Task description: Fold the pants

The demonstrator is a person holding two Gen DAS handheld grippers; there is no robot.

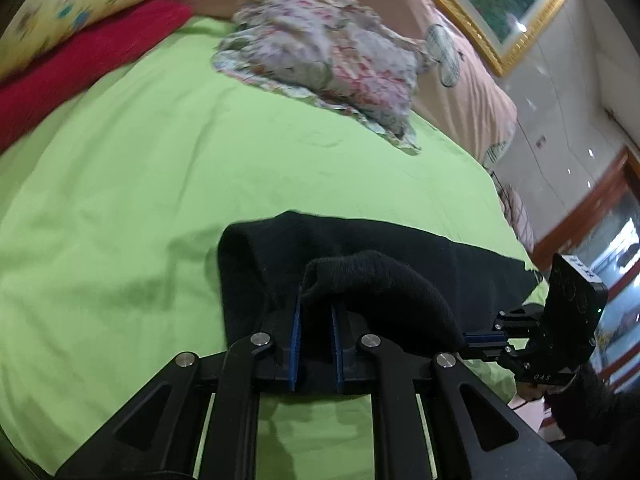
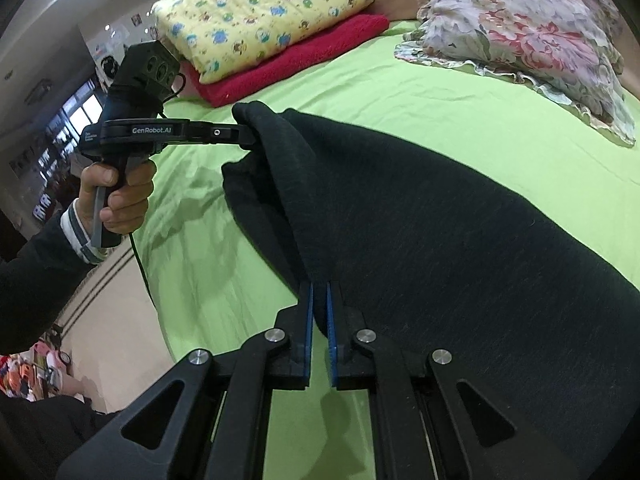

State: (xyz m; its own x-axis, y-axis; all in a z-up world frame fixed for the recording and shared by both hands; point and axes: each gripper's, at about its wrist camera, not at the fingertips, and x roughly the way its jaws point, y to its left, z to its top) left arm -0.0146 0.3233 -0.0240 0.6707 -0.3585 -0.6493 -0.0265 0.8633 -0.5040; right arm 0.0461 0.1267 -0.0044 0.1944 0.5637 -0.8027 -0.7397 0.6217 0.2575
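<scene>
Both hand-held grippers are clamping the same black pants (image 2: 460, 240) here. The left hand-held gripper (image 1: 316, 300) is pinching a bunched fold of the dark fabric between its blue pads (image 1: 295, 336), jaws nearly closed on it. The right hand-held gripper (image 2: 319, 292) is doing the same further along the edge, its pads squeezing a thin fold of cloth.

The pants are lying partly on the bed's green sheet (image 1: 140, 200), with the gripped edge lifting up off it between the two tools. In the right wrist view a person's hand (image 2: 120, 188) is wrapping around the left tool's grip, dark sleeve (image 2: 36, 280) showing.

Farther back on the bed, well apart from the pants, a floral ruffled pillow (image 1: 320, 64) is sitting near the headboard end, and a yellow patterned quilt (image 2: 260, 12) is resting folded on top of a red blanket (image 2: 296, 64). A gold-framed picture (image 1: 500, 8) is hanging on the wall in the left wrist view.
</scene>
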